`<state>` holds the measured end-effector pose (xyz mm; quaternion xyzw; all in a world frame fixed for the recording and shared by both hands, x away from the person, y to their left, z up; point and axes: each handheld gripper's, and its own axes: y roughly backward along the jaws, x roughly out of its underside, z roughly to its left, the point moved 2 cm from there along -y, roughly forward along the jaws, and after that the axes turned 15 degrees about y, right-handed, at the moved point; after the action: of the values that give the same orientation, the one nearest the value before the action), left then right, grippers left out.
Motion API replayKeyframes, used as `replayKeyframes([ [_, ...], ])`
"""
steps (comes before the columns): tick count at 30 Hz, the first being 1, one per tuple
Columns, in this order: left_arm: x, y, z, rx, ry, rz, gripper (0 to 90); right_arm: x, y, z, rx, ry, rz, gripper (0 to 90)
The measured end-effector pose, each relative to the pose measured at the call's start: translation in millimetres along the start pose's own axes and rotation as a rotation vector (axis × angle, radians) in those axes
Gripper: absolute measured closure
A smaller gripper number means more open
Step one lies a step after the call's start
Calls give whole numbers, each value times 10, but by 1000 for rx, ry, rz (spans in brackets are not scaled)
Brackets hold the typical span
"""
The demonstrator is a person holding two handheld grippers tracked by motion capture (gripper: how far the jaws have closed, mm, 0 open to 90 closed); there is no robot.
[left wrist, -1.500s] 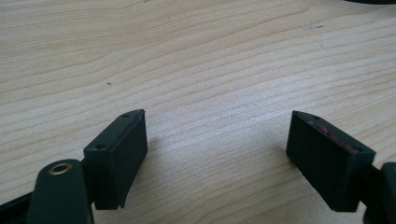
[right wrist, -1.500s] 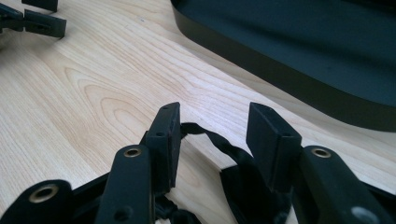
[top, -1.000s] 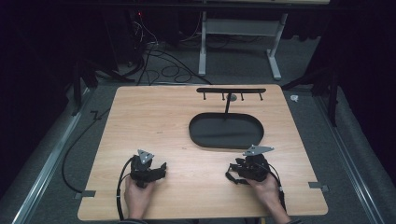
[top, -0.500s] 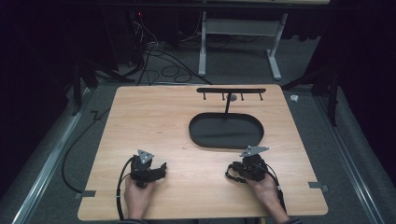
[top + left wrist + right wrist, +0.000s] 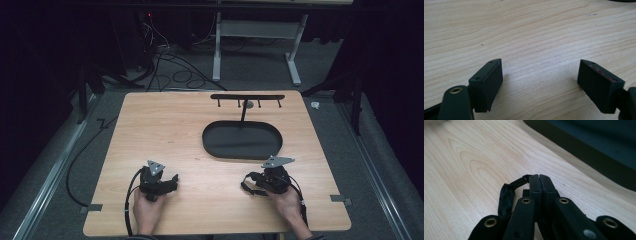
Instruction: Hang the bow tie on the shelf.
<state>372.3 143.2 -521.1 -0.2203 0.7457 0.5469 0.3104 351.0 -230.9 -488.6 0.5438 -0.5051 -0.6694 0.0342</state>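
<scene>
Right gripper (image 5: 250, 184) slightly shifted, jaws together, left gripper (image 5: 167, 184) unmoved

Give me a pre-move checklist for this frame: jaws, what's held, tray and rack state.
1. Left gripper open, nothing between the jaws: ok.
2. Right gripper jaws closed, pinching a black strap at the tips: ok. What the strap belongs to: cannot tell.
3. Oval black tray unobstructed, nothing seen in it: ok.
4. Hook rack standing upright from the tray, hooks bare: ok.
5. Both grippers low over the wooden table, near edge, well apart from each other: ok.
6. Cables trailing off the near edge without snagging: cannot tell.
</scene>
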Motion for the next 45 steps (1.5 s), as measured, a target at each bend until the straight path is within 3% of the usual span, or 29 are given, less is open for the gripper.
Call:
replayKeyframes([
  [30,0,0,0,0,0,0,208,-294,568,-191,102,3,-158,900],
  [45,0,0,0,0,0,0,207,-407,668,-309,130,4,-182,900],
])
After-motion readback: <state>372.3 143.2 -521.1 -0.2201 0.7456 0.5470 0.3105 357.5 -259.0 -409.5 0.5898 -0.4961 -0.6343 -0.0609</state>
